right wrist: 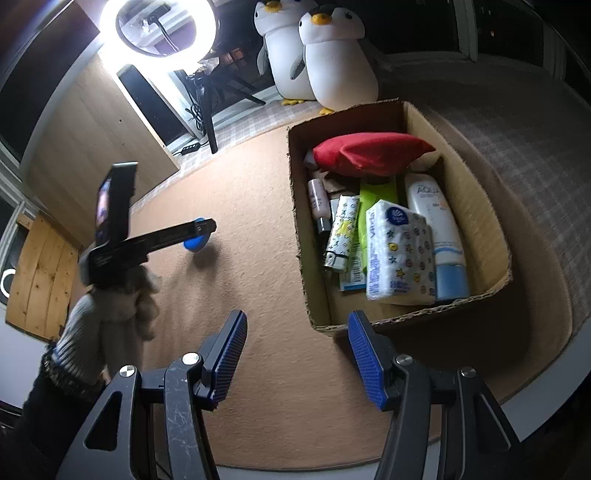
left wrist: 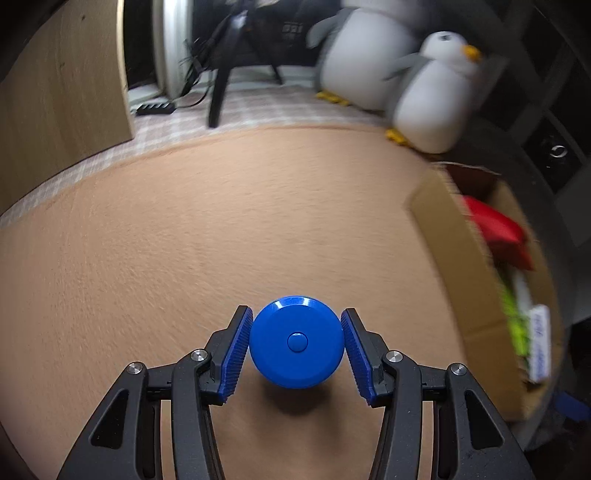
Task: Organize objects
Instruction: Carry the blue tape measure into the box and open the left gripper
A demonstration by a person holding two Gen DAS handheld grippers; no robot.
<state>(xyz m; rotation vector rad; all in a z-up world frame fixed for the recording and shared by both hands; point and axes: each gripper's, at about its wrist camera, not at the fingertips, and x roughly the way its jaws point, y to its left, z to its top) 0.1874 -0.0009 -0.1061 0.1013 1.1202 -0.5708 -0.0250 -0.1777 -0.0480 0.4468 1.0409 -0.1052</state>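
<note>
Left hand-held gripper [left wrist: 297,349] clamped on a round blue disc-shaped case [left wrist: 297,341], its ribbed blue pads [left wrist: 236,354] pressing the case on both sides. The case has a small button at the centre of its face and is held clear above the tan carpet [left wrist: 221,229], with its shadow on the carpet below. In the right wrist view the same gripper [right wrist: 201,230] is seen from the side, carrying the case [right wrist: 195,243] left of the cardboard box [right wrist: 491,206], well apart from it.

Right hand-held gripper [right wrist: 297,354] with jaws apart and nothing between them, poised over the carpet just before the near corner of the box. The box holds a red pouch [right wrist: 369,153], a pack of tissues [right wrist: 400,254], a white and blue tube marked AQUA [right wrist: 441,236], a small pink bottle [right wrist: 317,201] and a lime-green packet [right wrist: 376,192]. Two plush penguins [right wrist: 332,59] stand beyond the box; a lit ring light [right wrist: 110,33] is at upper left.
</note>
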